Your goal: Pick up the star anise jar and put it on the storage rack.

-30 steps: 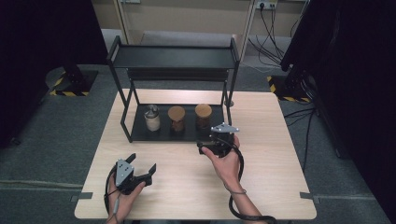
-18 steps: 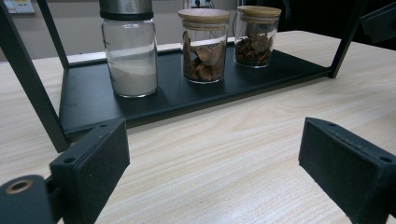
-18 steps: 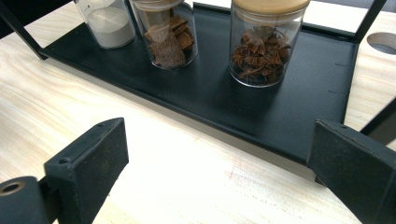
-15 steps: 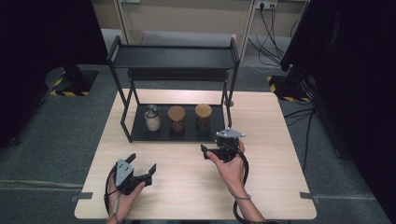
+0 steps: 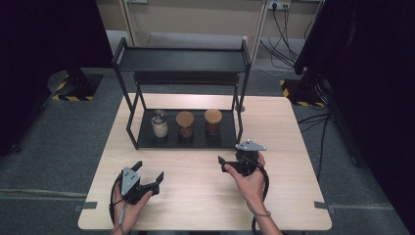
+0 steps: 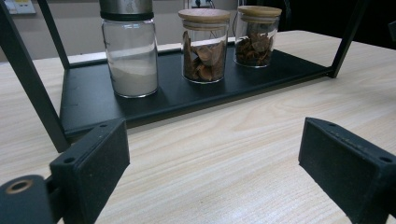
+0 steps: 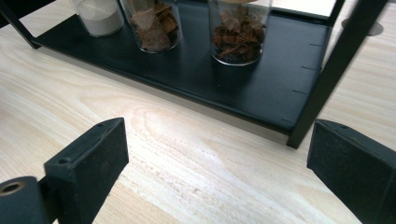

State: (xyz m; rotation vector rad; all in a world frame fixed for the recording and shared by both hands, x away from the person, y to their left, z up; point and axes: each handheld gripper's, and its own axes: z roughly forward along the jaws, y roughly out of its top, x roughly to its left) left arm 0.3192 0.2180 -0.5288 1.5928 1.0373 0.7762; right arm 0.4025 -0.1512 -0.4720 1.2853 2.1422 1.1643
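At lower centre, the left gripper and right gripper hover with jaws released, empty. Beyond, three jars stand on the rack's bottom shelf. A tilted approach might strike the rack post.

Rack on table, near back edge. Three jars in row on rack's bottom shelf: powder jar left, middle jar, right jar.
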